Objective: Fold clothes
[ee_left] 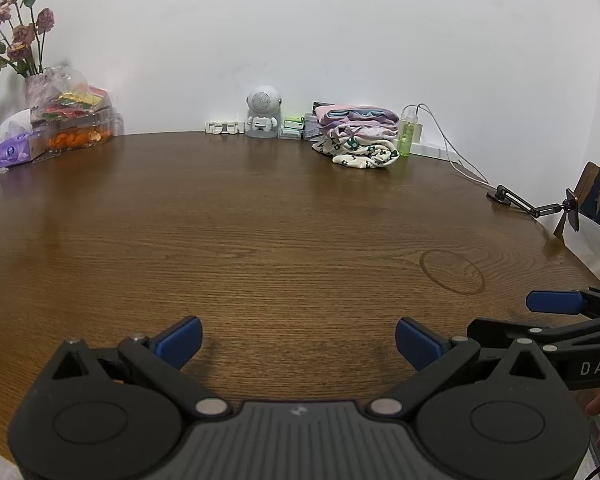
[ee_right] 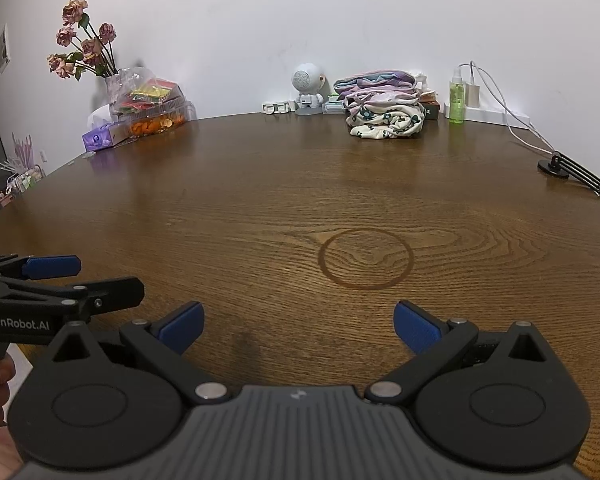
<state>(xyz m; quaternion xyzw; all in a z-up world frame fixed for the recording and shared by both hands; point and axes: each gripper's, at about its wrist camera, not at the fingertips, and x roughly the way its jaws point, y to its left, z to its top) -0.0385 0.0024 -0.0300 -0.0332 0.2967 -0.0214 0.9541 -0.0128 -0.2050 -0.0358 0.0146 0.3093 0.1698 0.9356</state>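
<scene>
Brown wood table (ee_left: pixel 260 220) under a white wall (ee_left: pixel 300 20). Far across it, by the wall: a pile of folded clothes (ee_left: pixel 356 136), purple and pink on top, white with green flowers at the bottom. Well apart from both grippers.

Just right of the pile: a green bottle (ee_left: pixel 406 138), then a white charger (ee_left: pixel 418 128) with a cord (ee_left: pixel 452 152). Just left: some small boxes (ee_left: pixel 292 128), hard to tell what kind. Next to them a little white robot toy (ee_left: pixel 262 114).

Far left corner: pink flowers (ee_left: pixel 16 28) in a vase, a clear box of snacks (ee_left: pixel 76 120), a purple tissue pack (ee_left: pixel 14 152).

Round ring mark (ee_right: pixel 366 258) in the wood, near the right gripper.

Left gripper (ee_left: pixel 298 342) low over the near edge, blue pads (ee_left: pixel 180 340) wide apart, nothing between them. Right gripper (ee_right: pixel 298 326) just beside it, pads (ee_right: pixel 182 326) wide apart too, holding nothing.

Black stand (ee_left: pixel 516 202) at the right edge.
</scene>
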